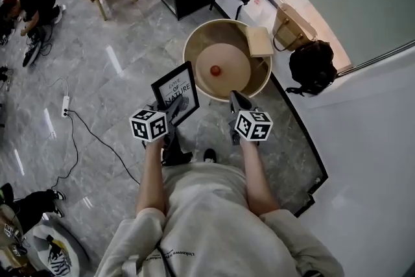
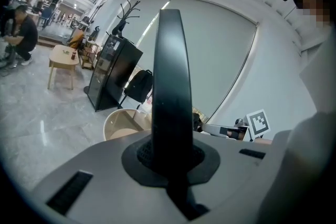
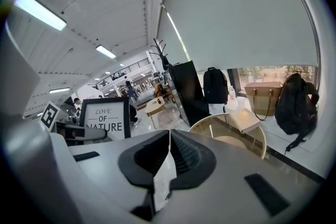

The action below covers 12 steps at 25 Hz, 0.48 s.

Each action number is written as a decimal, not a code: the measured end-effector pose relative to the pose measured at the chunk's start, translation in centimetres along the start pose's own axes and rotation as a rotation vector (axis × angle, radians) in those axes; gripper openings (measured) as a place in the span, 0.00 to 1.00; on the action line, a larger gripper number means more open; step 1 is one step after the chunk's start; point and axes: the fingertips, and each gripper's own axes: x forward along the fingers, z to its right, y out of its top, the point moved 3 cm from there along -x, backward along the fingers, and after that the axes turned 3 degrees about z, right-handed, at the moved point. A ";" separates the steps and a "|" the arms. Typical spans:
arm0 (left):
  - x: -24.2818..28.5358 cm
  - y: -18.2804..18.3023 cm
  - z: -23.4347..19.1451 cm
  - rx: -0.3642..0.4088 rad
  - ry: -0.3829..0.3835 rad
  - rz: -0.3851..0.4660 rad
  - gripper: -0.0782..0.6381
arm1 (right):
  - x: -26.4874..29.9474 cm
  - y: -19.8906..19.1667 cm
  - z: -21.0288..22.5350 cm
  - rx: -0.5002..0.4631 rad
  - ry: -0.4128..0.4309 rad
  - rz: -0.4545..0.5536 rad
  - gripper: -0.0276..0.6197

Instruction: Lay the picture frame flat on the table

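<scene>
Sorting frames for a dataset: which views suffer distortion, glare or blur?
Head view: sharp, with glare streaks on the floor. Left gripper view: fisheye bows the picture frame, edge-on between the jaws, blocking the middle. Right gripper view: strong fisheye, dark corners, bright ceiling light; the frame's print is legible.

Reads "LOVE OF NATURE" in dark letters, three lines, on the white sheet of the black picture frame [image 3: 105, 118] at the left. Shows only square black-and-white marker patterns on the left cube [image 1: 149, 124] and right cube [image 1: 253, 124], no letters. Nearer, on the shirt [image 1: 214, 217] hem, carries small print too fine to read.
</scene>
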 end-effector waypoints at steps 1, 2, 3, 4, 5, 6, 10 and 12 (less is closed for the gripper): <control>0.5 1.0 -0.8 0.005 -0.017 -0.008 0.15 | 1.0 0.7 -0.5 0.019 0.024 0.024 0.10; 0.9 2.0 -1.7 0.011 -0.034 -0.020 0.15 | 2.0 1.5 -1.1 0.050 0.058 0.052 0.10; 1.4 3.1 -2.6 0.018 -0.048 -0.031 0.15 | 3.0 2.1 -1.8 0.085 0.090 0.079 0.10; 1.8 4.1 -3.5 0.021 -0.060 -0.039 0.15 | 4.0 2.7 -2.4 0.115 0.112 0.098 0.10; 2.3 5.0 -4.4 0.018 -0.071 -0.045 0.15 | 5.1 3.0 -2.8 0.134 0.122 0.109 0.10; 2.7 5.9 -5.4 0.013 -0.082 -0.051 0.15 | 6.3 3.2 -3.2 0.143 0.120 0.111 0.10; 4.2 9.1 -9.6 0.006 -0.122 -0.080 0.15 | 11.1 4.3 -4.4 0.183 0.092 0.118 0.10; 4.7 10.6 -11.4 0.004 -0.140 -0.091 0.15 | 13.1 5.1 -4.9 0.201 0.077 0.125 0.10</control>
